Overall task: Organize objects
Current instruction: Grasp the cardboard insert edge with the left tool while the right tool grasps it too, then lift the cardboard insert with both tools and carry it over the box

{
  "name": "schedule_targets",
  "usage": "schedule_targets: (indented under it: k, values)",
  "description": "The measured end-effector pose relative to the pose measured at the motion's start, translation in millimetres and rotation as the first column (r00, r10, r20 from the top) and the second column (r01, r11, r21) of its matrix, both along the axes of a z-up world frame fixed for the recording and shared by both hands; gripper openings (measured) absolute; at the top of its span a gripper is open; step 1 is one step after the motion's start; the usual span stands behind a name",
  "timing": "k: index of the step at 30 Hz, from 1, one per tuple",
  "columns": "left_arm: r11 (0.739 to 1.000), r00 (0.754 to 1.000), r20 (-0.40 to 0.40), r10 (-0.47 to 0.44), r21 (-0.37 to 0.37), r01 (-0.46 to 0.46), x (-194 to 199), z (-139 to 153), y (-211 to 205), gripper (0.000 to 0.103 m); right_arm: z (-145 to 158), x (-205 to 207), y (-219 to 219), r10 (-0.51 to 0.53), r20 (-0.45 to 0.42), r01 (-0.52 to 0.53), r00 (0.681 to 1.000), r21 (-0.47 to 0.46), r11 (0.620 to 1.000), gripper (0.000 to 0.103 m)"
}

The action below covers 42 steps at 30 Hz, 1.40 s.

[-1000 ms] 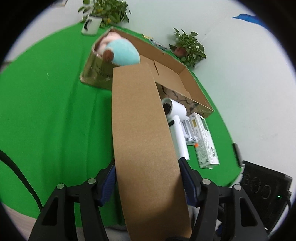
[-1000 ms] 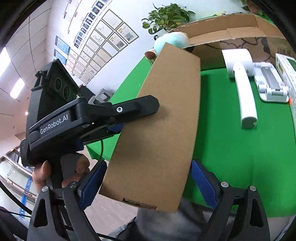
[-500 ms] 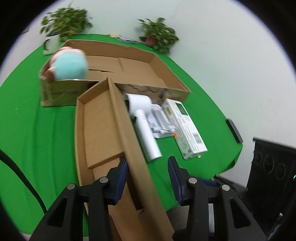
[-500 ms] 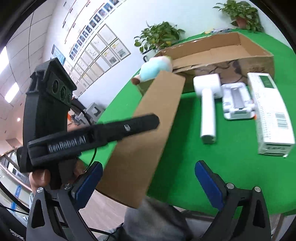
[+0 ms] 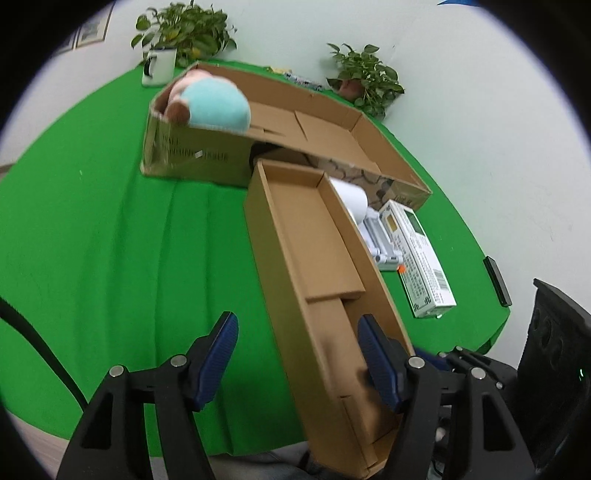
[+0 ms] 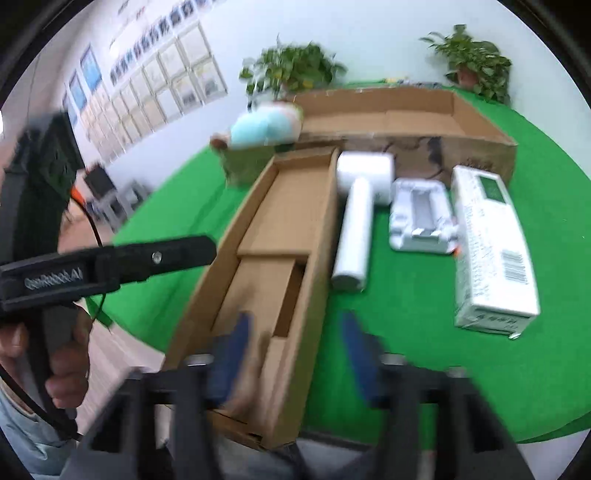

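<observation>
- At the back of the green table (image 5: 92, 221): a large open cardboard box (image 5: 373, 147), with a plush toy (image 5: 216, 107) in turquoise and pink at its left end, bulging over the rim.
- In front of it, lengthwise toward the person: a long narrow cardboard tray (image 5: 306, 236), open side up, far end right against the large box's front wall, near end jutting past the table edge.
- Inside the tray, only its own folded cardboard step about halfway along.
- Left gripper (image 5: 297, 332): jaws just widened and now apart, straddling the tray's near part. Left pad clear of the left wall over the cloth, right pad over the tray's right side; impossible to say whether that pad touches. No grip.
- Right gripper (image 6: 295, 332): badly blurred, jaws just narrowed. One pad inside the tray, the other outside, the tray's right wall between them, with a gap seemingly left on both sides.
- Right of the tray, side by side on the cloth: a white handheld device (image 6: 354, 221) just beside the tray wall, then a white plastic cradle (image 6: 421, 218), then a white carton (image 6: 491, 251) with a barcode.
- At the back corners, two potted plants (image 5: 184, 33) (image 5: 365, 81); on the right table edge, a small black slab (image 5: 496, 275).
- In the right wrist view, a hand (image 6: 66, 369) round the left gripper's handle.
</observation>
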<state>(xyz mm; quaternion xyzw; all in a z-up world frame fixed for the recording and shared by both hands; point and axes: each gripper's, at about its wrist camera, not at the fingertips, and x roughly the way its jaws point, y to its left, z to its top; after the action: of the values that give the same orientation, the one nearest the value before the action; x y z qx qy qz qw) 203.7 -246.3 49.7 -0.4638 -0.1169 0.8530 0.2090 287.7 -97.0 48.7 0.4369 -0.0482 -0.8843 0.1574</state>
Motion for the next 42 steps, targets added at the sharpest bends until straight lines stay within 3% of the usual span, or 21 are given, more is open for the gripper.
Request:
schedule_targets:
  k: [4,6,9,13,19,23,28,36,42]
  values:
    - [0.999,0.999,0.009,-0.032,-0.008,0.032,4,-6,-1,0.051,6,7,-18,0.069,-0.034,-0.070,0.997,-0.024,0.997,0.035]
    - [0.999,0.999,0.004,-0.038,-0.021,0.038,1,-6,0,0.046,7,6,-19,0.047,-0.055,-0.047,0.997,0.006,0.999,0.035]
    - [0.999,0.999,0.010,-0.037,-0.031,0.038,-8,-8,2,0.038,2,-5,-16,0.017,-0.015,-0.018,1.000,-0.019,1.000,0.036]
    - [0.998,0.999,0.026,-0.035,-0.059,0.036,-10,-11,3,0.016,0,-8,-17,-0.031,-0.012,0.032,0.999,0.043,0.999,0.036]
    - [0.996,0.998,0.041,-0.051,-0.073,0.054,9,-9,11,0.016,-7,-11,-15,-0.068,0.013,0.067,0.998,0.072,0.995,0.036]
    - [0.997,0.998,0.048,-0.033,-0.070,0.037,18,-9,13,0.016,-6,-10,-16,-0.081,-0.007,0.081,0.997,0.101,0.992,0.018]
    - [0.997,0.999,0.038,-0.010,-0.072,0.013,23,-5,14,0.016,-5,-10,-13,-0.086,-0.010,0.086,0.996,0.098,0.991,0.015]
    - [0.997,0.995,-0.096,0.003,-0.082,-0.011,25,36,16,0.016,28,-5,-14,-0.100,-0.113,0.109,0.989,0.076,0.991,0.015]
    - [0.996,0.973,-0.232,0.000,-0.082,-0.019,13,83,24,0.016,74,-16,-9,-0.114,-0.243,0.134,0.963,0.069,0.989,0.015]
